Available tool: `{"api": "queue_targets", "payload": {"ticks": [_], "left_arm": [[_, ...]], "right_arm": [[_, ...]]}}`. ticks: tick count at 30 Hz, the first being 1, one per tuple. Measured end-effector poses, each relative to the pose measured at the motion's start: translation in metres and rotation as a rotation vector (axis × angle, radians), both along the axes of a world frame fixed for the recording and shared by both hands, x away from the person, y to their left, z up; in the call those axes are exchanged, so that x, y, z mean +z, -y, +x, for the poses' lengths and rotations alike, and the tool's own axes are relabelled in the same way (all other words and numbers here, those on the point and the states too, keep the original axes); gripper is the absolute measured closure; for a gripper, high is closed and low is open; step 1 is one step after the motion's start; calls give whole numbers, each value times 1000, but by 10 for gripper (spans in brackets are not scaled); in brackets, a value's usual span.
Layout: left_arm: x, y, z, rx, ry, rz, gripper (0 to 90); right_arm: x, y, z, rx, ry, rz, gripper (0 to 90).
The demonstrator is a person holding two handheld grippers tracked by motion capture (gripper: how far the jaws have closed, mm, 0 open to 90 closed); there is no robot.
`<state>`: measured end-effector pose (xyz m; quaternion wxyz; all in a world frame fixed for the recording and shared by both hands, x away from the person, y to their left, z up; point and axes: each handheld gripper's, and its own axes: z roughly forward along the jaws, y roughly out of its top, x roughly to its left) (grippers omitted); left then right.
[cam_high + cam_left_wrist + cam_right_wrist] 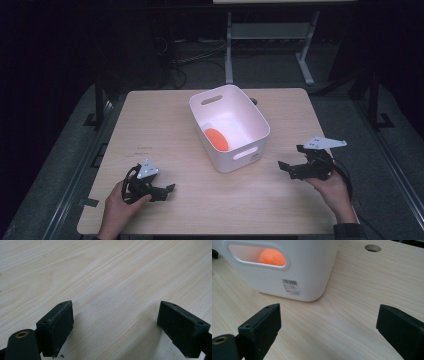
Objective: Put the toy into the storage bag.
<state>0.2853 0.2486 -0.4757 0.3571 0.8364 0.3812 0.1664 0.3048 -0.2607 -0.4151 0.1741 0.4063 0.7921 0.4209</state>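
Observation:
A white plastic bin (250, 130) with handle slots stands near the middle of the wooden table (165, 125). An orange ball (217, 139) lies inside it, also seen through the handle slot as the orange ball (272, 257) in the right gripper view, behind the bin wall (312, 270). My left gripper (169, 190) rests low at the table's front left, open, with bare wood between its jaws (115, 322). My right gripper (286, 167) is held right of the bin, open and empty, pointing at the bin's near corner (327, 325).
A round cable hole (372, 248) is cut in the table beyond the bin. A label with a barcode (290, 286) is stuck on the bin wall. Behind the table stand a white metal frame (270, 35) and cables on a dark floor.

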Motion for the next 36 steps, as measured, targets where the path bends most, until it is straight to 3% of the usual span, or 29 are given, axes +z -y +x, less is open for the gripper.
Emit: {"api": "queue_targets", "payload": {"ticks": [14,21,33,36], "left_arm": [[0,0,0,0,-1,0,128],[0,0,0,0,-1,0,128],[0,0,0,1,0,0,129],[0,0,0,2,0,0,129]], "right_arm": [[-25,1,-13,-17,-18,-12,41],[-40,3,-21,-32,-56,-28,30],[-66,4,-26,-53,-101,-141,22],[-68,5,-25,-54,-112,-126,17]]}}
